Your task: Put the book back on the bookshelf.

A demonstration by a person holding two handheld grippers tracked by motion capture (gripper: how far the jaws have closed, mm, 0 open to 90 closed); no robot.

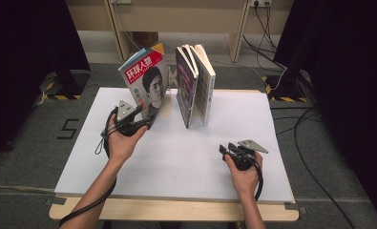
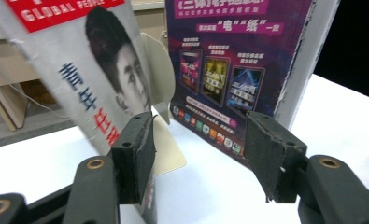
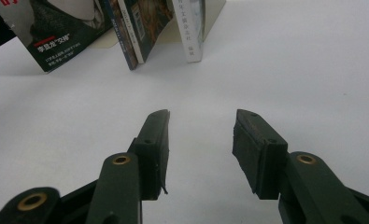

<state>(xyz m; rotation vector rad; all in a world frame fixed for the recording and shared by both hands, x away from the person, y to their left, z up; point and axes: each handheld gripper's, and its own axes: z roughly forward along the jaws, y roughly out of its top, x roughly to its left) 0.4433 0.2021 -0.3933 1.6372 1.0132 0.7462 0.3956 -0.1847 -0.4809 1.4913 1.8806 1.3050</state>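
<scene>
A magazine (image 1: pixel 145 81) with a red title band and a portrait on its cover leans tilted at the back left of the white board (image 1: pixel 176 157). My left gripper (image 1: pixel 145 123) is at its lower edge, open. In the left gripper view the left pad (image 2: pixel 135 154) stands just in front of the magazine (image 2: pixel 93 84), whose lower corner reaches into the gap of the left gripper (image 2: pixel 201 140); whether they touch I cannot tell. Upright books (image 1: pixel 195 86) stand just to the right. My right gripper (image 1: pixel 223 149) rests open near the front right, and the right gripper (image 3: pixel 201 144) has only bare board between its pads.
A cream bookend (image 2: pixel 166 140) stands between the magazine and the purple-covered book (image 2: pixel 229 70). The right gripper view shows the magazine (image 3: pixel 56 37) and the books (image 3: pixel 145 28) at the far end of the board. Dark curtains, cables and a wooden frame lie beyond the table.
</scene>
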